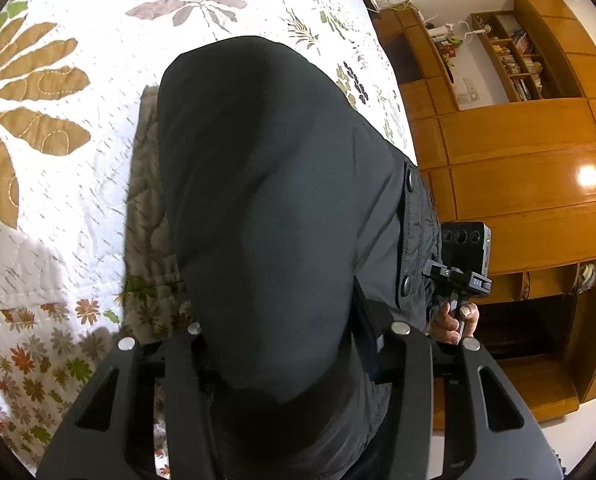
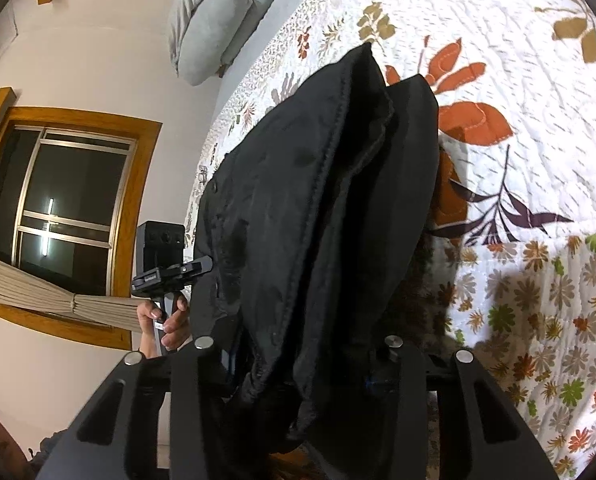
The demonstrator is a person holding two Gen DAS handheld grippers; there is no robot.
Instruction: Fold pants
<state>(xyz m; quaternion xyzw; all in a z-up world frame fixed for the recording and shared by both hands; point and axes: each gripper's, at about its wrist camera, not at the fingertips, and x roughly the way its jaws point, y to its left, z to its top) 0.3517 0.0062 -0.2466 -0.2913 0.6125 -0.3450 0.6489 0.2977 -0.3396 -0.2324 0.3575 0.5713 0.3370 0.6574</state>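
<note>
Dark pants (image 1: pixel 265 168) hang bunched over a floral quilt (image 1: pixel 57 152). My left gripper (image 1: pixel 298 344) is shut on the pants, and the cloth fills the gap between its black fingers (image 1: pixel 181 360). In the right wrist view the pants (image 2: pixel 318 200) show folded layers with a stitched hem edge. My right gripper (image 2: pixel 298 356) is shut on that bundle. To the right of the cloth, a hand (image 1: pixel 456 320) holds the right gripper's handle. In the right wrist view a hand (image 2: pixel 169 320) holds the left one's handle. The fingertips of both grippers are hidden by cloth.
The quilt (image 2: pixel 518 60) covers a bed that spreads beneath the pants. Grey pillows (image 2: pixel 213 20) lie at the bed's far end. Wooden cabinets with shelves (image 1: pixel 518 152) stand beyond the bed edge. A wood-framed window (image 2: pixel 69 200) with a blind is on the wall.
</note>
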